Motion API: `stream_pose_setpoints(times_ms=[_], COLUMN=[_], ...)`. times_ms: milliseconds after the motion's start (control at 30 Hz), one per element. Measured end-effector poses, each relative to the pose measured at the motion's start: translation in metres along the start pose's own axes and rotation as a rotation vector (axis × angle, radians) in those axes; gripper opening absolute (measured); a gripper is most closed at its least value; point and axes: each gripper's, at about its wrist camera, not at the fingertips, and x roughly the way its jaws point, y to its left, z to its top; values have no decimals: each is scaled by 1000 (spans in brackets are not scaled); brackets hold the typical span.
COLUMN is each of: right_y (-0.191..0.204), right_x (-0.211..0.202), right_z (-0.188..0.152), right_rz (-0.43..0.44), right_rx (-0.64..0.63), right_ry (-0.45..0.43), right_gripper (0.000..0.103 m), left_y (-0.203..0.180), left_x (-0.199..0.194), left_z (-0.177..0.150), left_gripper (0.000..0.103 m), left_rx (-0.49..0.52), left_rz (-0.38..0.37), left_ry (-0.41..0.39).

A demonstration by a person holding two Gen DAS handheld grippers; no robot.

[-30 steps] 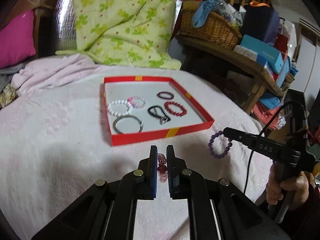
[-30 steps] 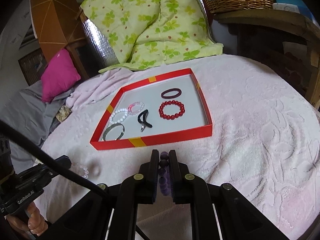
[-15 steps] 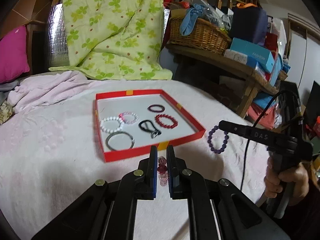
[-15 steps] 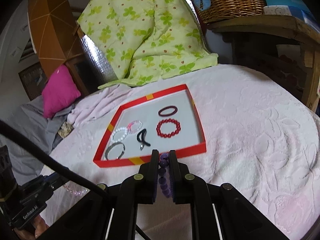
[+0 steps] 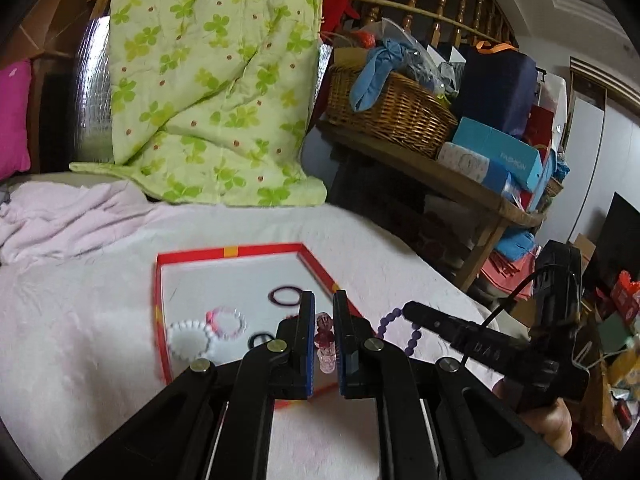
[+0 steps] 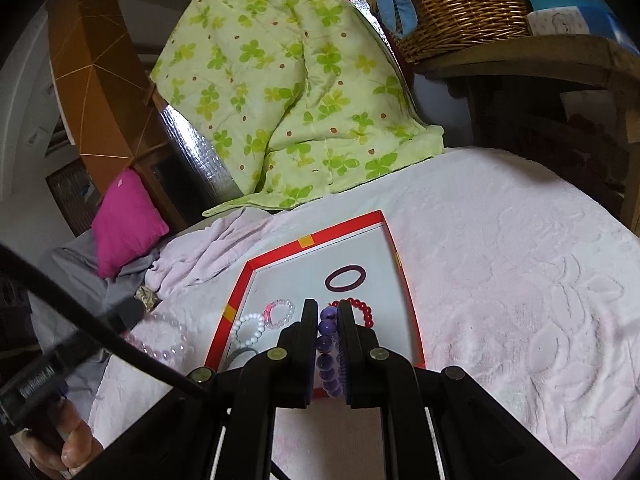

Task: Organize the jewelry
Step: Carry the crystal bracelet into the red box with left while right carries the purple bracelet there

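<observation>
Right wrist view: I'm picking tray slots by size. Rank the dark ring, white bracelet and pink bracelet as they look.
1. Dark ring
2. White bracelet, partly hidden, and pink bracelet: too alike to rank.

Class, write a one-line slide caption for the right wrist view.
Right tool grips a purple bead bracelet above the red tray, where a red bead bracelet and a dark ring lie.

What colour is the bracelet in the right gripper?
Purple beaded bracelet, pinched in the right gripper; clearest in the right wrist view.
</observation>
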Motion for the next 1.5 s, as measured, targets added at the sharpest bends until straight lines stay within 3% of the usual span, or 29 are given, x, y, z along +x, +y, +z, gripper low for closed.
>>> stream_pose_setpoints(times_ms=[167,300,533,1000,1500], right_y=[-4,-10,-5,18,14], right_x=[15,30,35,49,59], right_z=[9,10,7,-4,-13], right_rz=[-6,-6,11,21,13], right_rx=[-13,9,12,-15,-10], right_ry=[-12,19,34,58,110], right_gripper=[11,11,11,11,11], left_y=[-2,-2,3,13,16], left_x=[21,44,57,62,74], left_z=[-9,-20,-36,-43,-52], left_gripper=[9,9,9,9,9], left_rx=[0,35,81,69,68], left_rz=[62,157,226,266,289], left_ry=[11,62,103,126,165])
